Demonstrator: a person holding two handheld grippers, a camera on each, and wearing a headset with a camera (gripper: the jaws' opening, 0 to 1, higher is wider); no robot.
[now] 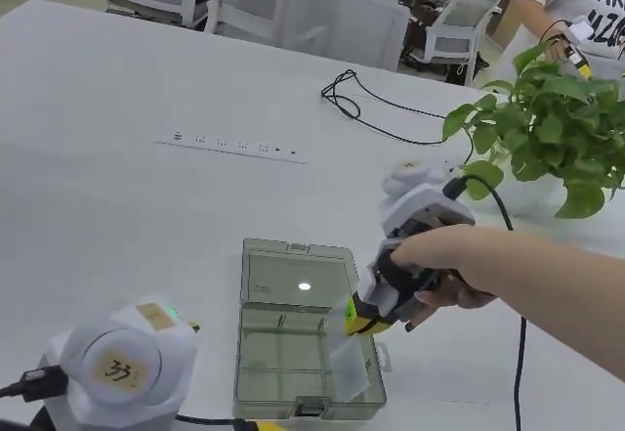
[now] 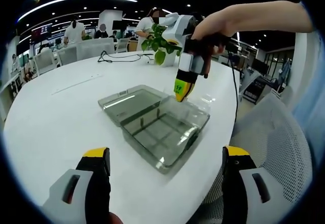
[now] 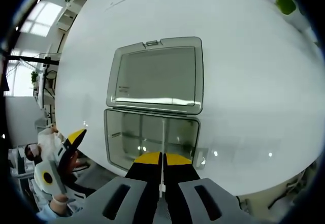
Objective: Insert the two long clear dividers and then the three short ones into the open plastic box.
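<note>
My left tool [image 2: 166, 155] sits at about 7 o'clock in the head view. Its jaws are spread wide and carry nothing, and it hangs back well apart from the work. Through its own view, the smoky translucent plastic box [image 1: 240, 363] lies dead ahead at 12 o'clock on the white round table [image 1: 117, 157]. The box's hinged lid [image 1: 298, 275] is folded flat beyond the base. Faint lines cross the base floor, but I cannot tell whether they are seated dividers or just slots. Further right, my right tool [image 3: 162, 159] is clenched on a thin clear plastic divider [image 1: 347, 367], which hangs from the yellow tips down over the right-hand part of the base. In the right gripper view the sheet is edge-on, a fine line running from 6 towards 12 o'clock. So its long axis crosses the box the short way, square to the hinge. From that I judge it to be one of the short pieces, though I cannot be certain. The box lies straight below and ahead of the right tool, which is by far the nearer of the two. The coming move looks like a straight descent, keeping that edge lined up with a slot in the wall.
</note>
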